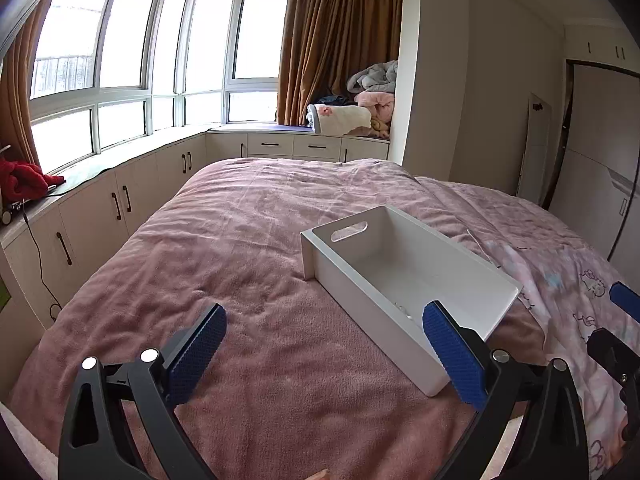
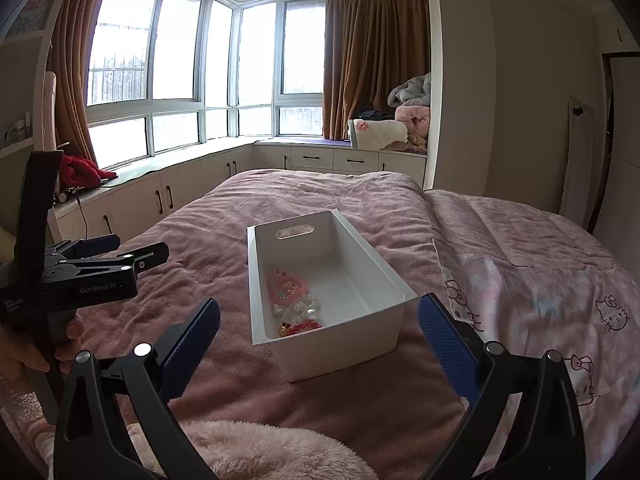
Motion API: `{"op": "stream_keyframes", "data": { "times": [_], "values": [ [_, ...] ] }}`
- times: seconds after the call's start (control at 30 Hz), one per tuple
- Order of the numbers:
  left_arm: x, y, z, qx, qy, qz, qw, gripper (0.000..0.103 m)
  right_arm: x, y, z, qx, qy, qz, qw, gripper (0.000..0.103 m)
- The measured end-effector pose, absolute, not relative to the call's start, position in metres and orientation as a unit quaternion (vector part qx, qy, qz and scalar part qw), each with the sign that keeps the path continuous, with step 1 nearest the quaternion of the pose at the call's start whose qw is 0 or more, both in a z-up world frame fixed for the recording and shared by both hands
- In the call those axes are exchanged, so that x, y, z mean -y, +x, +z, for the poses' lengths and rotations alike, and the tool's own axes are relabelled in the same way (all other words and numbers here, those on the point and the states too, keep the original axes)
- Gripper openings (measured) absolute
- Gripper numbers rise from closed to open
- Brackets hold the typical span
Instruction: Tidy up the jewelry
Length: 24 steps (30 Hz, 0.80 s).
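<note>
A white rectangular bin (image 2: 260, 280) with a handle slot stands on the pink bedspread (image 2: 320, 200). Inside its near end lie several jewelry pieces (image 2: 294, 304): pink beaded pieces, clear crystals, a red and gold piece. In the left wrist view the bin (image 1: 360, 304) sits right of centre, with its contents mostly hidden by its wall. My left gripper (image 1: 324, 330) is open and empty over the bedspread (image 1: 260, 260), left of the bin. It also shows in the right wrist view (image 2: 120, 254). My right gripper (image 2: 319, 330) is open and empty, just before the bin's near end.
A Hello Kitty quilt (image 2: 560, 300) covers the bed's right side. A fluffy pink blanket (image 2: 260, 448) lies at the near edge. White cabinets (image 1: 100, 208) run under the windows at left. Folded blankets (image 1: 360, 112) are piled on the far window seat.
</note>
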<state>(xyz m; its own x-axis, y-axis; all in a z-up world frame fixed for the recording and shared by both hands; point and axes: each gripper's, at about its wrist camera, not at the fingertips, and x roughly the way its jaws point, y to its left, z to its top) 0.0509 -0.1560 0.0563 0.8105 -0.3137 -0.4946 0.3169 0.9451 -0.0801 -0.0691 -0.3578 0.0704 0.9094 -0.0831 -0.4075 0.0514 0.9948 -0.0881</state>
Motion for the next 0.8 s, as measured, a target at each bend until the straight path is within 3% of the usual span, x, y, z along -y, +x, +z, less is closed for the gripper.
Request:
{"op": "stream_keyframes", "data": {
  "times": [0.3, 0.8],
  "values": [
    [0.171, 0.021, 0.033, -0.243, 0.060, -0.146, 0.957, 0.099, 0.362, -0.071, 0.050, -0.190, -0.010, -0.046, 0.981, 0.098],
    [0.169, 0.015, 0.028, -0.250, 0.049, -0.151, 0.955, 0.099, 0.370, -0.061, 0.042, -0.203, 0.003, -0.067, 0.977, 0.098]
  ]
}}
